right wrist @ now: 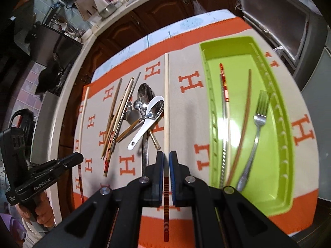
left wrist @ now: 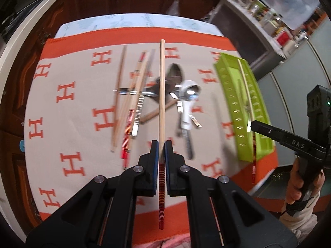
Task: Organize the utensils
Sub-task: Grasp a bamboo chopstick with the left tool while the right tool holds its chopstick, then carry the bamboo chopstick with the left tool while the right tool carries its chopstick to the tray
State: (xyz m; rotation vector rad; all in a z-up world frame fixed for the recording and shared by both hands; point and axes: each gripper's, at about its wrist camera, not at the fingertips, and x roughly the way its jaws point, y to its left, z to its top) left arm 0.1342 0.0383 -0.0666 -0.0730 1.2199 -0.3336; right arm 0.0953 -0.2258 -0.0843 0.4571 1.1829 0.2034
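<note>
In the left wrist view, my left gripper [left wrist: 161,144] is shut on a pale wooden chopstick [left wrist: 162,82] with a red-striped end, held above the cloth. In the right wrist view, my right gripper [right wrist: 166,154] is shut on a matching chopstick [right wrist: 166,93], left of the green tray [right wrist: 287,136]. Inside the tray lie a red-banded chopstick [right wrist: 227,107], a brown chopstick [right wrist: 245,113] and a fork [right wrist: 258,119]. Loose chopsticks [right wrist: 115,119], metal spoons [right wrist: 144,93] and a white ceramic spoon [right wrist: 149,119] are piled on the cloth. Each view shows the other gripper at its edge: right gripper [left wrist: 253,125], left gripper [right wrist: 79,157].
A beige tablecloth [right wrist: 186,124] with orange H marks and an orange border covers the table. Dark wooden cabinets [right wrist: 165,10] and a white counter edge [right wrist: 68,95] stand behind it. A person's hand [left wrist: 298,188] grips the right tool's handle.
</note>
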